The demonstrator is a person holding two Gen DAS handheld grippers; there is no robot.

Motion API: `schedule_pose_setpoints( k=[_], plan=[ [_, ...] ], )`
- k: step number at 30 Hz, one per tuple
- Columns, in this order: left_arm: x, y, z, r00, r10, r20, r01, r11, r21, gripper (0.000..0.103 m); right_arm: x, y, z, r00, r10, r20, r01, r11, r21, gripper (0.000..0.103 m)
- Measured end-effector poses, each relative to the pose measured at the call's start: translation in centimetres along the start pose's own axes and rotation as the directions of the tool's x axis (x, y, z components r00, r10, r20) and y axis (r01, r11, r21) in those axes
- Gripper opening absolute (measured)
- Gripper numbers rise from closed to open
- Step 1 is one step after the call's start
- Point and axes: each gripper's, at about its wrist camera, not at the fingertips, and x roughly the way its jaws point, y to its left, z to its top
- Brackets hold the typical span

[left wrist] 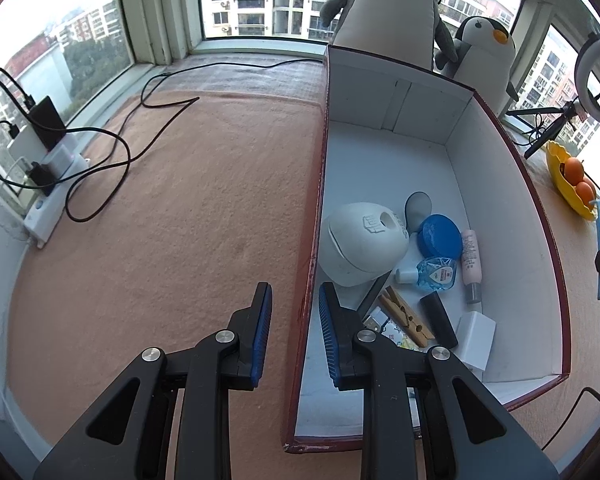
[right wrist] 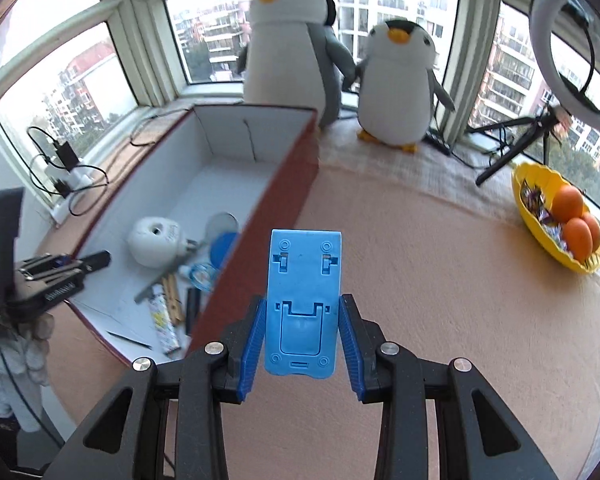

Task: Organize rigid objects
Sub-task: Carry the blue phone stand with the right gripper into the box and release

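Note:
A red cardboard box with a white inside (left wrist: 500,184) (right wrist: 284,184) stands on the peach mat. In it lie a white round device (left wrist: 360,244) (right wrist: 154,240), a blue round lid (left wrist: 440,236), a small clear blue bottle (left wrist: 436,274), a pink tube (left wrist: 470,258), a wooden clothespin (left wrist: 406,316), a black cylinder (left wrist: 440,320) and a white cube (left wrist: 476,340). My left gripper (left wrist: 294,300) is open and straddles the box's left wall. My right gripper (right wrist: 302,312) is shut on a blue phone stand (right wrist: 304,300), held above the mat just right of the box.
Two plush penguins (right wrist: 288,44) (right wrist: 398,80) stand behind the box. A yellow bowl with oranges (right wrist: 556,220) sits at the right. A ring light on a tripod (right wrist: 556,40) stands at the far right. A power strip with chargers and cables (left wrist: 48,168) lies at the left.

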Motion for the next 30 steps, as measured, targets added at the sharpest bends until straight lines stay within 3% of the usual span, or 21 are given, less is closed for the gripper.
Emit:
schedule_pose_setpoints(
  k=[10,16,30],
  plan=[
    [-0.1,-0.1,0.2,1.000,-0.002,0.013,0.001,1.000,0.016,0.022,-0.4,4.4,2.0,0.997,0.065,0.035,-0.063,0.996,-0.056,0.033],
    [0.0,-0.1,0.3,1.000,-0.006,0.015,0.006,1.000,0.019,0.012,0.2,6.4,2.4,0.996,0.078,0.032,-0.075,0.993,-0.087,0.033],
    [0.3,0.0,0.3,1.000,-0.004,0.024,0.004,0.999,0.033,0.005,2.1,8.3,2.1,0.997,0.076,-0.006,-0.076,0.991,-0.112,0.033]
  ],
)
